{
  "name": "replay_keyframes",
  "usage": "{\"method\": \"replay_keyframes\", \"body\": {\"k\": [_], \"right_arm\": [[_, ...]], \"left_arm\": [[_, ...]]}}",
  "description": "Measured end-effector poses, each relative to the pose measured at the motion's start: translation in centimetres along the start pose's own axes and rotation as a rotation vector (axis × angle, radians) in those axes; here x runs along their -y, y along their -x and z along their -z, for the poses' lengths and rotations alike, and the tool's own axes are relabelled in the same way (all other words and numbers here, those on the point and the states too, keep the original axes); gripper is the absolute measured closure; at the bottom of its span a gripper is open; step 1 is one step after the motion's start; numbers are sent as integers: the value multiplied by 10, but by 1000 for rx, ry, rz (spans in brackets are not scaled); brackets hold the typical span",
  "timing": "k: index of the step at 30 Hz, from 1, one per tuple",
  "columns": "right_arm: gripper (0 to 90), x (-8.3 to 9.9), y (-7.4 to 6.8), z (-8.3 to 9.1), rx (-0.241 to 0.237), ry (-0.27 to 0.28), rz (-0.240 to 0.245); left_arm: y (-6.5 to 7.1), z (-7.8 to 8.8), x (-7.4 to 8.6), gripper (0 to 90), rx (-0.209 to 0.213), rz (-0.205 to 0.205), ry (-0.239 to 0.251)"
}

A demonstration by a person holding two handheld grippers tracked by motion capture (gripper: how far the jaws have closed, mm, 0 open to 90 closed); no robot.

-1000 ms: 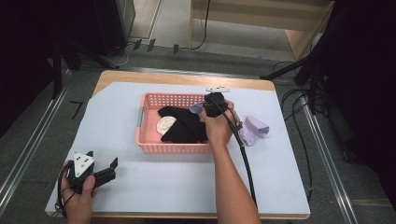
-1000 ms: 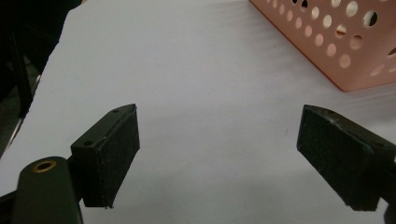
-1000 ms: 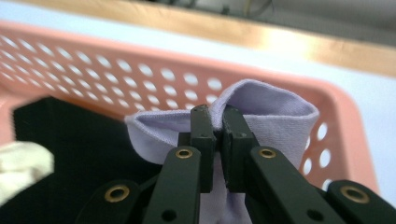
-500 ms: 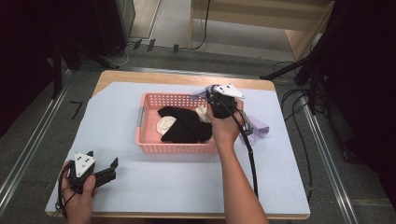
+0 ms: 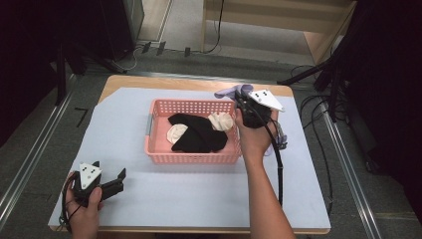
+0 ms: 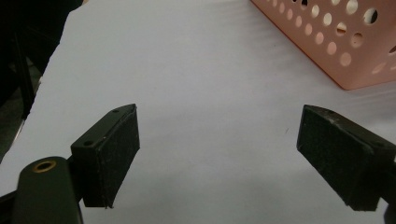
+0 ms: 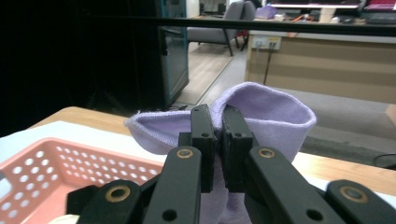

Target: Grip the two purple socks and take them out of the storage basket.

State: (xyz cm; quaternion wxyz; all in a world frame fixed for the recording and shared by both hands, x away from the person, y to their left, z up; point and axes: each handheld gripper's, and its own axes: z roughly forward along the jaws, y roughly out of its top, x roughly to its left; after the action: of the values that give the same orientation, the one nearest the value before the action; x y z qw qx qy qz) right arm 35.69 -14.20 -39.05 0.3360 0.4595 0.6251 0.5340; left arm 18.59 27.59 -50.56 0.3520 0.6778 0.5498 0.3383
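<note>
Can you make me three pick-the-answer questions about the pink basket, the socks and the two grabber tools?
1. Where is the purple sock held by the right gripper?
A. Above the far right corner of the basket
B. Flat on the near left of the table
C. On the floor

2. What colour is the plastic basket with holes?
A. Green
B. Pink
C. Yellow

3. How do the jaws of the left gripper stand?
A. Shut on a black sock
B. Shut on nothing
C. Wide open with nothing between

Answers: 1 A, the high view shows the soft purple sock in the air by the basket's far right corner. 2 B, the basket's walls are pink in the high view and the left gripper view. 3 C, the left gripper view shows its two black pads far apart over the bare white table cover.
</note>
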Motion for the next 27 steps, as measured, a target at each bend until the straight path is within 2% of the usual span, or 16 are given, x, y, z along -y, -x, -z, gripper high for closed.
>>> {"method": "replay_keyframes", "body": {"k": [10, 15, 21, 27], "right_arm": [[857, 15, 40, 25, 81, -7, -24], [856, 26, 56, 34, 125, -24, -11], [856, 40, 71, 43, 156, -45, -32], [850, 54, 80, 47, 182, -77, -36]], "left_arm": [[0, 0, 0, 142, 0, -1, 4], [1, 0, 0, 142, -1, -2, 7], [1, 0, 0, 142, 0, -2, 12], [1, 0, 0, 142, -1, -4, 12]]}}
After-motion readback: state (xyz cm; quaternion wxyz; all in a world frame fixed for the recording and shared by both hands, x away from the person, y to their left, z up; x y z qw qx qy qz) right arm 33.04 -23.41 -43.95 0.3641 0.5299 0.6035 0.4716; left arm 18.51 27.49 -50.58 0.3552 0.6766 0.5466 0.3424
